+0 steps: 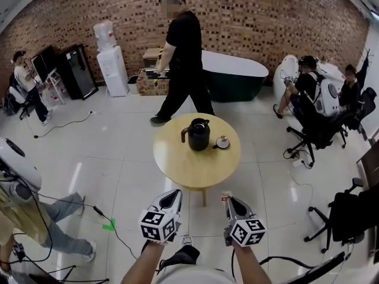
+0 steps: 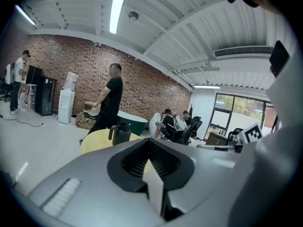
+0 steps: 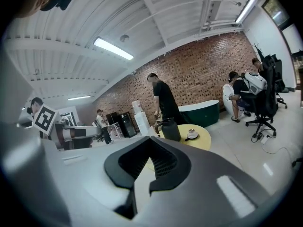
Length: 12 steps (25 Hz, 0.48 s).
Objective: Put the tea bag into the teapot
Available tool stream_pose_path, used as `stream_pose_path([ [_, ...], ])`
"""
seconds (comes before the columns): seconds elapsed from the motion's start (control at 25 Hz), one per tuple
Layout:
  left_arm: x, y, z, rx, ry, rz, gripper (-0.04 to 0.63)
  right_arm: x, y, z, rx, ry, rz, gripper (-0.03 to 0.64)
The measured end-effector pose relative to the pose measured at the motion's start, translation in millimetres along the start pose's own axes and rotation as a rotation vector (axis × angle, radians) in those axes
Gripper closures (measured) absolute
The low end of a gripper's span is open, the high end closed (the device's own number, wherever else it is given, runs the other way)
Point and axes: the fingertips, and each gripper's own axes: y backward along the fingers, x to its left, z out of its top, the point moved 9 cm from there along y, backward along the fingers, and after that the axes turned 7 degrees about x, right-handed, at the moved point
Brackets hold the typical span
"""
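Ahead, round table (image 1: 177, 171): its yellow top is standing on the white tiled floor (image 1: 106, 152), beyond both grippers and apart from them.
Teapot (image 1: 198, 134): the black pot, with its brown handle turned left, is standing upright near the far edge of the table, lid on.
Small dish (image 1: 222, 142): it is lying just right of the teapot, toward the far right edge of the table, and is carrying a pale item.
Tea bag: the pale item on the dish is showing too small to tell whether it is the tea bag, and no bag is showing elsewhere.
Left gripper (image 1: 176, 193): its jaws are meeting at the tips with nothing between them. It is pointing at the near edge of the table, short of it.
Right gripper (image 1: 228, 197): its jaws are likewise lying together and empty, beside the left gripper and aimed the same way.
Marker cubes: one is riding on each gripper, left (image 1: 159, 225) and right (image 1: 247, 232).
Walking person (image 1: 183, 58): dressed in black, this person is striding past behind the far edge of the table.
Green tub (image 1: 237, 76): it is standing behind the walker, against the brick wall (image 1: 254, 16).
Seated people (image 1: 308, 93): they are sitting on office chairs at the right of the room.
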Motion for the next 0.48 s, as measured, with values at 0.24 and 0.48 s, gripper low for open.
stream_pose_path([
  [0.24,40,-28,28,0.008,-0.002,-0.008,0.583,6,-47,37,-0.029,0.036,-0.007,0.615],
  [0.48,49,-60,34,0.036,-0.003,-0.012,0.583,-15,-64,70,-0.047,0.115,-0.027,0.615],
])
